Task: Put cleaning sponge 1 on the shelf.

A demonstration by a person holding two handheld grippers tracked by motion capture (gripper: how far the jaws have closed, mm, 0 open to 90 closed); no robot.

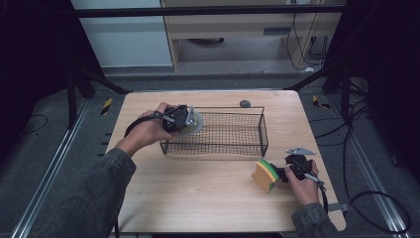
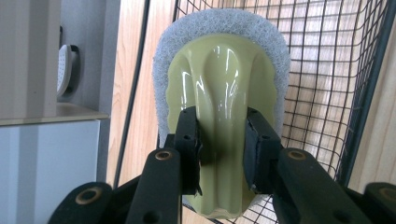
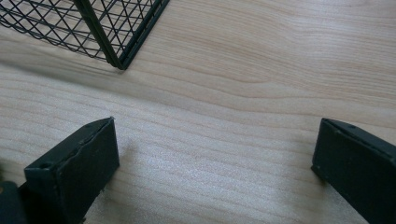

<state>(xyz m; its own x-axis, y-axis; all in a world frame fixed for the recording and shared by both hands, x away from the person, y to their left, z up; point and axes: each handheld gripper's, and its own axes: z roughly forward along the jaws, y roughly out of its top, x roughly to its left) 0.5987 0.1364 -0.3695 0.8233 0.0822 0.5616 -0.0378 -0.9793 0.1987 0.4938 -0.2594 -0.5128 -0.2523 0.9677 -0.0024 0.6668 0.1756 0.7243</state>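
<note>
Jaws of the left gripper [image 2: 223,149] are clamped on the glossy pale-green handle of a scrubber [image 2: 222,107], whose white mesh pad frames the handle like a rounded collar. Seen from the high view, that gripper [image 1: 184,119] holds the scrubber [image 1: 194,122] at the left end of a black wire basket [image 1: 237,144], right at the basket's upper left rim, with the pad turned toward the inside of the basket. The left hand [image 1: 148,130] reaches in from the lower left, its sleeve lying across the table [image 1: 198,193], which is of pale wood. In the left gripper view the basket's mesh [image 2: 327,84] runs behind and to the right of the scrubber, and the wood shows through it. At the lower right of the high view, the right gripper [image 1: 283,173] rests low over the table in the right hand [image 1: 303,186], and a sponge [image 1: 265,174] with yellow, green and orange layers stands on edge just beside its tips. In the right gripper view the two black jaws stand wide apart over bare wood with nothing between them [image 3: 215,158], and a corner of the basket [image 3: 116,42] lies ahead at the upper left. A small dark round object [image 1: 245,103] sits on the table just behind the basket's far rim.
</note>
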